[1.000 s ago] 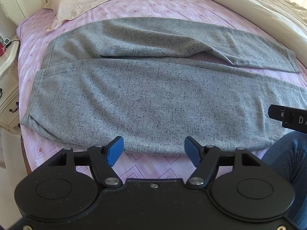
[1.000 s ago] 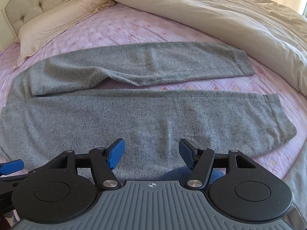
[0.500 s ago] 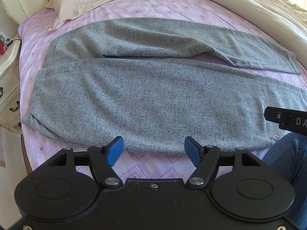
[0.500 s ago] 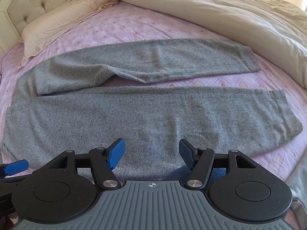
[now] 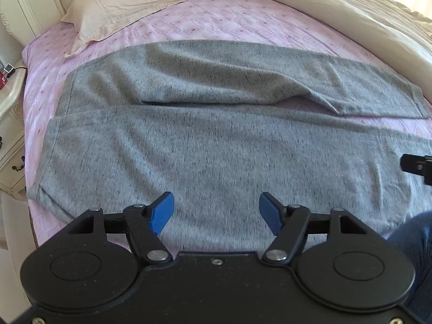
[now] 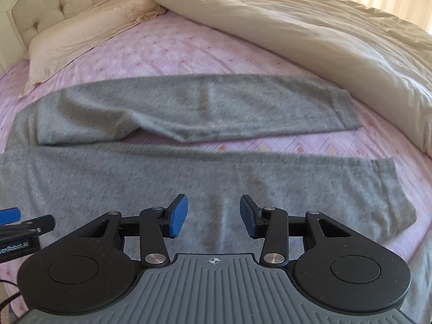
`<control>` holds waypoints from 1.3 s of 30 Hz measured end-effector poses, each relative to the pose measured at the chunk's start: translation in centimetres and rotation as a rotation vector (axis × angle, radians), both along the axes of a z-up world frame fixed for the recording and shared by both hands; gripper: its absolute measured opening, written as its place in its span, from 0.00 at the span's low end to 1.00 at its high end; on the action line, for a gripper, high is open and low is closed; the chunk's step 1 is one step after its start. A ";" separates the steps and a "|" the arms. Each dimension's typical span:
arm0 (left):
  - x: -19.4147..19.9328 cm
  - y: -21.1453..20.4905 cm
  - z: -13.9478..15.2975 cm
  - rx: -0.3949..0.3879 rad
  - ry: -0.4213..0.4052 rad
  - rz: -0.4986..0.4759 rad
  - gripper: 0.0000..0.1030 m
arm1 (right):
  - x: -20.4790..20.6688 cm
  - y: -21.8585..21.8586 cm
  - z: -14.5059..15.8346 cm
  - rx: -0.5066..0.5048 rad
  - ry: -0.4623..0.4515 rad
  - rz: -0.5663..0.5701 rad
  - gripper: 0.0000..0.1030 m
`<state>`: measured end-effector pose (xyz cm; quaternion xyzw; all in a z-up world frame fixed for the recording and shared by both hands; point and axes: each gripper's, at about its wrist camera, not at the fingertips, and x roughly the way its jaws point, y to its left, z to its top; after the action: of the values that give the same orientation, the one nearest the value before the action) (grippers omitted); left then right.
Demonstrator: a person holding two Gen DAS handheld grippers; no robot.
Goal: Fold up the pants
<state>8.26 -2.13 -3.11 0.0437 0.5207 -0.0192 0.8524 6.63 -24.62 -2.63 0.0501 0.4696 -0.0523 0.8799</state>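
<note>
Grey speckled pants (image 5: 216, 145) lie flat on the pink bedsheet, waistband to the left, two legs running right with a narrow gap between them. They also show in the right wrist view (image 6: 189, 167). My left gripper (image 5: 216, 212) is open and empty, over the near edge of the near leg close to the waist. My right gripper (image 6: 213, 213) is open and empty over the near edge of the same leg, further toward the cuff (image 6: 391, 189). The left gripper's edge shows at the left of the right wrist view (image 6: 16, 224).
A cream pillow (image 5: 140, 5) lies at the head of the bed, and a cream duvet (image 6: 310, 27) is bunched along the far right side. A white nightstand (image 5: 10, 113) stands at the left. The person's blue-jeaned knee (image 5: 413, 240) is at the near right.
Both grippers have moved forward over the near leg of the pants, which now fills more of each view. The right gripper's jaws have narrowed a little. The pants have not moved.
</note>
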 end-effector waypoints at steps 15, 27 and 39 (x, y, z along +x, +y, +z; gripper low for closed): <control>5.4 -1.5 -3.8 -0.013 0.042 -0.039 0.68 | 8.7 -15.6 -1.4 -0.067 -0.122 -0.215 0.41; 7.1 -2.2 -7.3 0.011 0.098 -0.054 0.70 | 17.1 -22.5 -4.1 -0.088 -0.161 -0.261 0.41; 6.9 -1.9 -7.7 0.004 0.065 -0.063 0.83 | 18.2 -24.0 -8.4 0.024 -0.049 -0.225 0.47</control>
<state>15.12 -4.00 -10.78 0.0614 0.5467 -0.0464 0.8338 24.86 -48.66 -11.03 0.1143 0.4402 -0.1437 0.8789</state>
